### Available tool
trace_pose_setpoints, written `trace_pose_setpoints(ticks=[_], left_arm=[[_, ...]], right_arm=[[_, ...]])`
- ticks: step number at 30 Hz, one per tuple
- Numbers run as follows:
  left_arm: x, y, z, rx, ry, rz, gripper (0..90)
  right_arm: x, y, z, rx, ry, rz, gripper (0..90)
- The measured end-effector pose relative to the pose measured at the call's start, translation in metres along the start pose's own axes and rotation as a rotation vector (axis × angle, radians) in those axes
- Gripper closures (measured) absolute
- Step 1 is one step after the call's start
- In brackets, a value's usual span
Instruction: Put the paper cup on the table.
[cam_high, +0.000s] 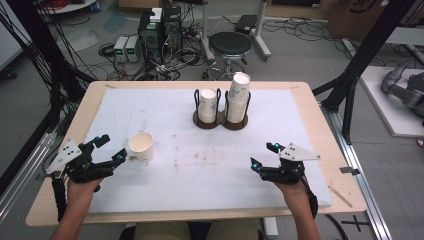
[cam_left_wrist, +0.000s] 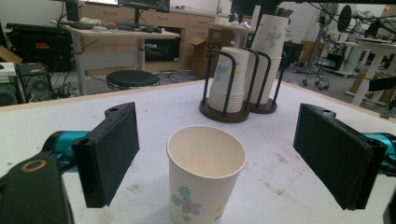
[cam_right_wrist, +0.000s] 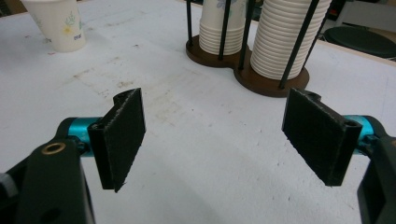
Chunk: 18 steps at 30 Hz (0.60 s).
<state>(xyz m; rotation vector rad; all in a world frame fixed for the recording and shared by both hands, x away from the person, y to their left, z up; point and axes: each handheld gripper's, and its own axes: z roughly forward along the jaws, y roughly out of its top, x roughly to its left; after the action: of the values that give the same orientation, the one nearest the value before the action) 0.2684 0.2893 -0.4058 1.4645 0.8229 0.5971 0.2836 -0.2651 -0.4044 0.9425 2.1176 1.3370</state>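
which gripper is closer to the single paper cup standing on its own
Left. The left gripper is open right beside the single paper cup, jaws either side of it; the right gripper is open far across the table.
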Motion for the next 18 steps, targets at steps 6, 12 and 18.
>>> trace_pose_setpoints(ticks=[6,12,18], left_arm=[[-0.0018,-0.0006,-0.0046,-0.001,-0.001,0.021,14.5],[-0.0009,0.0000,-0.0070,-0.010,0.006,0.016,14.5],[-0.0013,0.0000,-0.0079,-0.011,0.011,0.017,14.5]], right_arm=[[0.0006,0.0002,-0.0027,-0.002,-0.009,0.011,22.1],[0.0028,0.0019,-0.0021,-0.007,-0.010,0.004,22.1],[0.0024,0.0014,-0.0013,-0.003,-0.008,0.005,22.1]])
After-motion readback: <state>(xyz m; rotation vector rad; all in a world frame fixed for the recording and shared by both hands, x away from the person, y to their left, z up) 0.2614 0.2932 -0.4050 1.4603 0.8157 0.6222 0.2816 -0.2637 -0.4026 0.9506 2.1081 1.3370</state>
